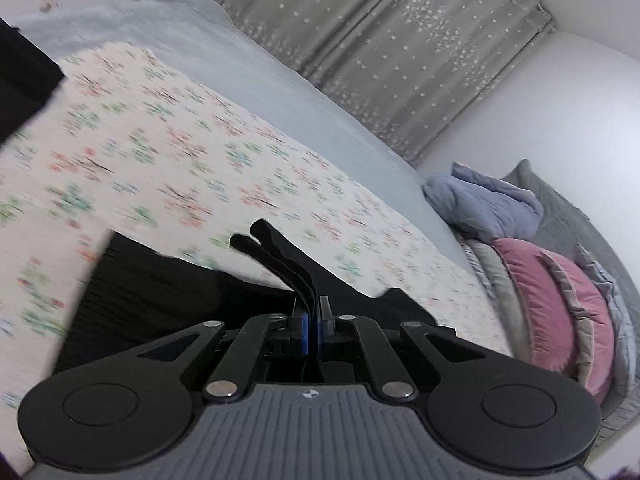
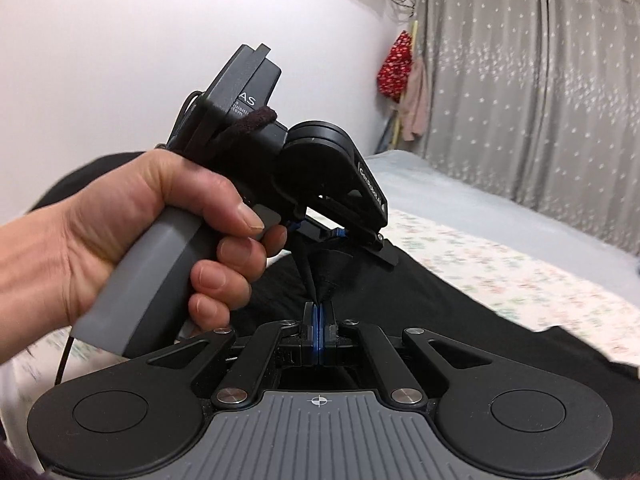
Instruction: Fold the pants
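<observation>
Jaws of both grippers are seen pressed together: the right gripper [image 2: 319, 303] is clamped on a pinched fold of the black pants [image 2: 420, 300], while the left gripper [image 1: 250, 236] has its fingers closed, with black cloth bunched at their base; whether cloth is caught cannot be told. The pants are spread over a floral sheet [image 1: 180, 152] on the bed [image 1: 248, 64]. At 10 o'clock in the right view, the left hand [image 2: 132, 220] is wrapped around its grey handle. Pillows [image 1: 560, 312] are stacked at 3 o'clock in the left view, curtains [image 1: 400, 40] at 12.
</observation>
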`<action>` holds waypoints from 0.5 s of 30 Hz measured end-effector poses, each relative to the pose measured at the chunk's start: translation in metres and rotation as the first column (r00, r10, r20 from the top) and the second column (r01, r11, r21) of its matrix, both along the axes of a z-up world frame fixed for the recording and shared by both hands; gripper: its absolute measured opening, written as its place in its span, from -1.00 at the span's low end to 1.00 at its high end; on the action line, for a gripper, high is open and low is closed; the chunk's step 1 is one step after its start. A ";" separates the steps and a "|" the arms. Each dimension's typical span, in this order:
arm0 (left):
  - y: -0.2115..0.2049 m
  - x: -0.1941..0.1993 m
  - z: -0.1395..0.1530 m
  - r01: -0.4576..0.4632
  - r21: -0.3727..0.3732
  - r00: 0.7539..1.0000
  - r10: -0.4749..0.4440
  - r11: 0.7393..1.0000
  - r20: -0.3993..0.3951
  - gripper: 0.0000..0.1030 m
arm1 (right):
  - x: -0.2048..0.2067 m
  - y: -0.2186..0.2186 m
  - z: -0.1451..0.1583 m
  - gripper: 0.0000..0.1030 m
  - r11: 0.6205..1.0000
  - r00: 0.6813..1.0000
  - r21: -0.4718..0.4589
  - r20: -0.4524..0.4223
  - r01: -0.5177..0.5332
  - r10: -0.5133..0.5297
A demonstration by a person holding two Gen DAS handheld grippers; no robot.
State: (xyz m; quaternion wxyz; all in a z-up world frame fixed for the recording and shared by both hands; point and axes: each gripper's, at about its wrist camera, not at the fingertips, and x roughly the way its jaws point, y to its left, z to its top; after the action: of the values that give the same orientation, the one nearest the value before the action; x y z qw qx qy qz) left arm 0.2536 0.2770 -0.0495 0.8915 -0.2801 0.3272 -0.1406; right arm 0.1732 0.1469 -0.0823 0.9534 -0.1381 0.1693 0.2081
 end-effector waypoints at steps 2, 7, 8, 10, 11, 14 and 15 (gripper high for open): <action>0.010 -0.002 0.002 -0.008 0.027 1.000 0.008 1.000 0.019 -0.79 | 0.002 0.008 -0.002 -1.00 1.000 1.000 0.022 -0.018 -0.014 0.015; 0.031 -0.003 0.000 -0.031 0.049 0.999 0.030 0.998 0.017 -0.78 | 0.012 0.023 -0.006 -1.00 0.998 0.999 0.064 -0.043 -0.024 0.027; 0.035 -0.003 -0.001 -0.041 0.042 0.999 0.041 0.998 0.009 -0.78 | 0.015 0.024 -0.006 -1.00 0.997 0.998 0.074 -0.053 -0.027 0.031; 0.044 -0.005 -0.002 -0.054 0.043 0.999 0.054 0.998 0.004 -0.78 | 0.028 0.024 -0.002 -1.00 0.996 0.997 0.087 -0.068 -0.036 0.042; 0.047 -0.007 -0.002 -0.060 0.054 0.998 0.059 0.997 0.004 -0.78 | 0.029 0.025 -0.003 -1.00 0.995 0.996 0.091 -0.074 -0.041 0.048; 0.052 -0.008 -0.009 -0.077 0.122 0.997 0.080 0.990 -0.022 -0.77 | 0.033 0.029 -0.007 -1.00 0.994 0.993 0.095 -0.098 -0.057 0.066; 0.053 -0.007 -0.013 -0.081 0.134 0.996 0.086 0.988 -0.033 -0.77 | 0.036 0.031 -0.009 -1.00 0.994 0.991 0.096 -0.113 -0.060 0.071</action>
State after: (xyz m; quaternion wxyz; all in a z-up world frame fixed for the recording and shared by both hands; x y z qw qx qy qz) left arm 0.2462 0.3298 -0.0620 0.9066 -0.2367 0.3412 -0.0757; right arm 0.2088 0.1776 -0.0910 0.9400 -0.0868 0.2099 0.2544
